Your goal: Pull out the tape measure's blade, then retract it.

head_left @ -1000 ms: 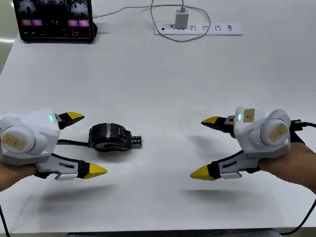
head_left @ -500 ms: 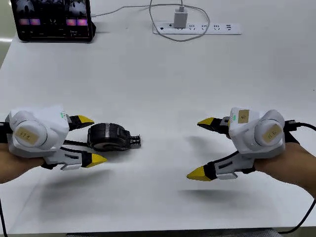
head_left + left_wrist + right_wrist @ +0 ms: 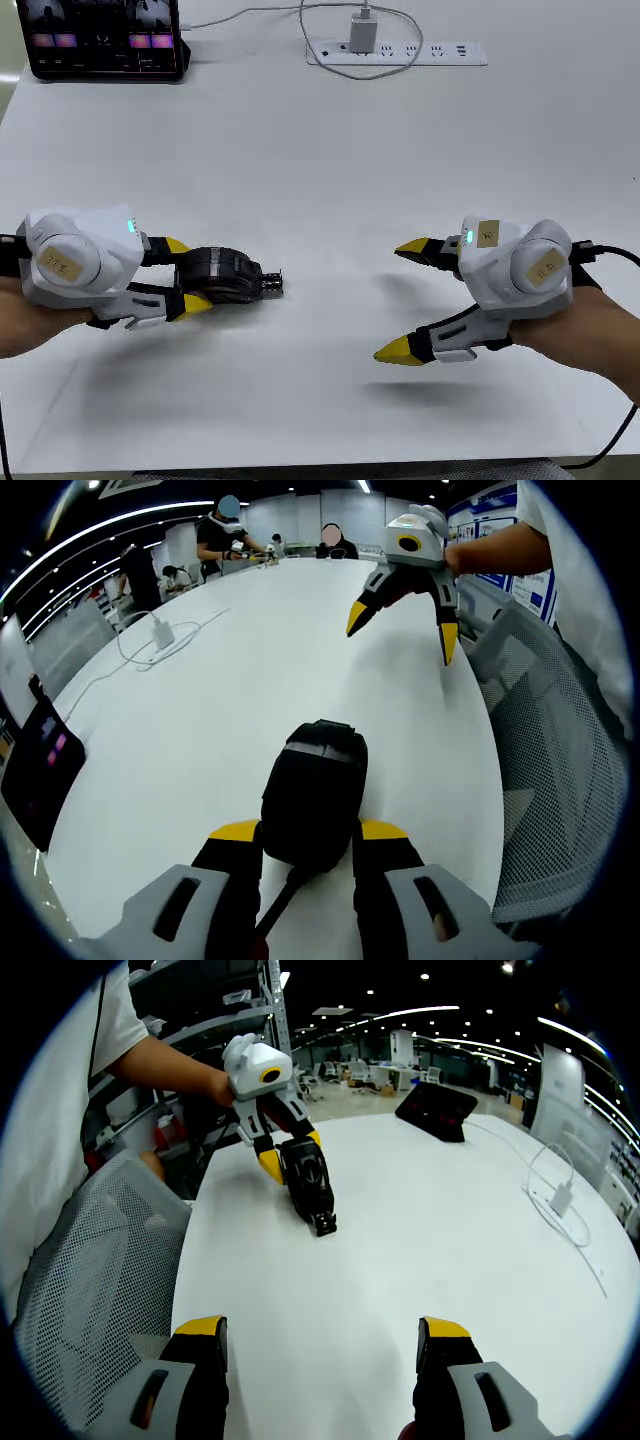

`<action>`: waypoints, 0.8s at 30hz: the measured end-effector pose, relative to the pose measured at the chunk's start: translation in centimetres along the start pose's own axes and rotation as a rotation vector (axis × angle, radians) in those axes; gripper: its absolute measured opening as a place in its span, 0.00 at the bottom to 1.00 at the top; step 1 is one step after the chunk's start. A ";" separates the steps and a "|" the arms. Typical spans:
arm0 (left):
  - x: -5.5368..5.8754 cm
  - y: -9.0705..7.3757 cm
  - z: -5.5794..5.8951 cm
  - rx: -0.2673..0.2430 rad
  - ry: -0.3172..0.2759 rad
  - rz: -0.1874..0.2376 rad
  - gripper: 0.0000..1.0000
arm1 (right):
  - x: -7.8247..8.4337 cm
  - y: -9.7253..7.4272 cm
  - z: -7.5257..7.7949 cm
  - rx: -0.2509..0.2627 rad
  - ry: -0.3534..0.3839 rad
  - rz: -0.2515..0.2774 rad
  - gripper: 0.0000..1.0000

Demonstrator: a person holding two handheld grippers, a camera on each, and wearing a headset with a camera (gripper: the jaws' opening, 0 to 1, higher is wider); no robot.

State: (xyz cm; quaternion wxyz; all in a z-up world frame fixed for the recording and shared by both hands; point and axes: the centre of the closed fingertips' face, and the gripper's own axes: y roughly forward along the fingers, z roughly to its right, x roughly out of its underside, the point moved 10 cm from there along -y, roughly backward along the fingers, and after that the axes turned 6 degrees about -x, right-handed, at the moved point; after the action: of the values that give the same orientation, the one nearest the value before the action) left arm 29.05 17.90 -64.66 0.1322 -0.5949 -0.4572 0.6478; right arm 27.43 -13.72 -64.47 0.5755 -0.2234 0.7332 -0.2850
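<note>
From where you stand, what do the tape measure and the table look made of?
The tape measure has a black, dull-sheened case, likely plastic, perhaps rubber-coated. The table looks like smooth white laminate: even colour, soft shadows, faint glare.

On the white table (image 3: 320,180) the left gripper (image 3: 190,274) has its yellow-tipped jaws set against either side of the black tape measure (image 3: 225,277), whose hook end (image 3: 272,284) points toward the right gripper (image 3: 401,299). That gripper is well apart from it, jaws spread wide. At the far edge are a tablet (image 3: 100,38) and a power strip (image 3: 400,52) with a plugged-in charger (image 3: 361,33).
</note>
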 end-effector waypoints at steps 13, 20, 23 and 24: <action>-0.1 0.3 -0.2 0.009 0.013 -0.022 0.27 | -0.1 0.3 0.0 -0.008 0.000 0.007 0.75; -0.2 0.4 -0.3 0.017 0.022 -0.031 0.27 | -0.5 0.9 0.4 -0.029 -0.027 0.000 0.74; -0.3 0.4 -0.3 0.020 0.026 -0.032 0.26 | -0.9 1.1 0.8 -0.034 -0.035 0.004 0.73; -0.3 0.5 -0.3 0.019 0.027 -0.033 0.26 | -1.0 1.2 0.8 -0.037 -0.039 0.005 0.72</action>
State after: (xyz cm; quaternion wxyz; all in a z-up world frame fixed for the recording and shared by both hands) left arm 29.60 17.54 -64.77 0.1548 -0.5947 -0.4591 0.6416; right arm 28.49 -12.30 -64.71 0.5862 -0.2375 0.7277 -0.2655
